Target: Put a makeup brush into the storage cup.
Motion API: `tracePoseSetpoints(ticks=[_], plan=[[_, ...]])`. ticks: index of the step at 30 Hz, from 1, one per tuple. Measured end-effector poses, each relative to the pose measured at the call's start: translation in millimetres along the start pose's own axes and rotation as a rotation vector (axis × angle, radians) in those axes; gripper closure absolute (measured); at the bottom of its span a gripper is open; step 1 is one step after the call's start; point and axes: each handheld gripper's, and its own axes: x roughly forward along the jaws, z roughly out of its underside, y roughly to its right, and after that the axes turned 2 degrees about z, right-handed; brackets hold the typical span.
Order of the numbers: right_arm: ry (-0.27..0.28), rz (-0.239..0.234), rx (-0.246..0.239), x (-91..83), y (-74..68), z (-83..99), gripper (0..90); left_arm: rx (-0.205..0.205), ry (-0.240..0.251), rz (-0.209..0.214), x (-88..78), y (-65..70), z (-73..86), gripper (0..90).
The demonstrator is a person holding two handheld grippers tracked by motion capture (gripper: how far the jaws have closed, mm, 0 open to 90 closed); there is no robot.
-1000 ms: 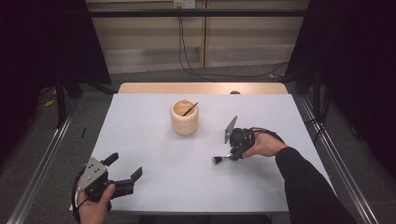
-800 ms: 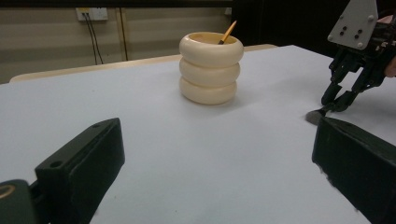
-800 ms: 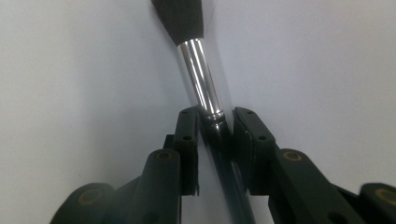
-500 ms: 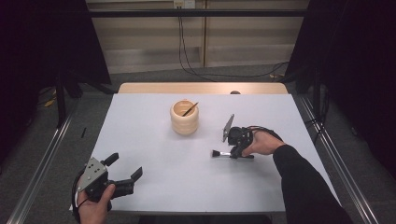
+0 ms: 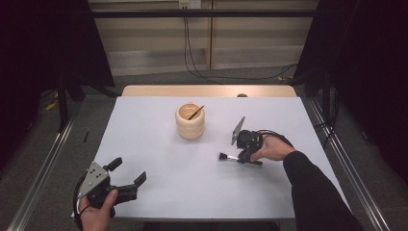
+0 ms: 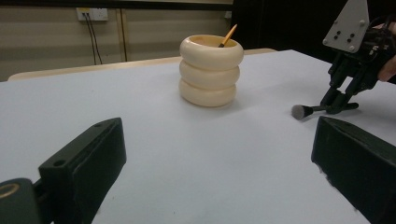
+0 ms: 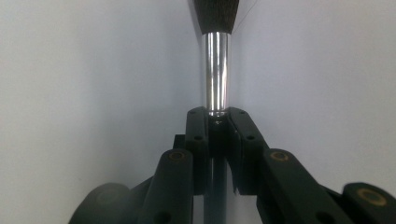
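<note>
While the right gripper [image 5: 239,157] clamps one brush [image 5: 224,156], the left gripper [image 5: 129,175], near left, gapes empty. One ringed cup [image 5: 190,123] holds one stick [image 5: 196,112].

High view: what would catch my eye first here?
A cream ringed cup stands mid-table with a thin stick leaning inside. To its right, the right gripper has its fingers shut on a small makeup brush lying on the white table. The left gripper rests open at the near left corner.

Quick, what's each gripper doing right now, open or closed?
Left gripper: open, holding nothing.
Right gripper: shut on the brush, which lies on the table.
</note>
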Motion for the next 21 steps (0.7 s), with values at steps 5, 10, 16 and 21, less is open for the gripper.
tracePoseSetpoints(ticks=[5, 10, 16, 21], plan=[[0.009, 0.018, 0.026, -1.1, 0.7, 3.9, 79.2, 0.002, -0.003, -0.007, 0.0, -0.2, 0.1, 3.0], [0.018, 0.03, 0.059, -4.2, 0.1, 8.6, 79.2, 0.003, -0.006, -0.009, 1.1, -0.1, 0.1, 3.0], [0.059, 0.063, 0.098, -11.4, 0.1, 11.4, 79.2, -0.01, 0.001, -0.008, 1.7, 0.3, 0.1, 3.1], [0.094, 0.073, 0.158, -17.9, 0.5, 18.3, 79.2, 0.002, -0.004, -0.013, 0.6, -0.4, -0.1, 3.1]])
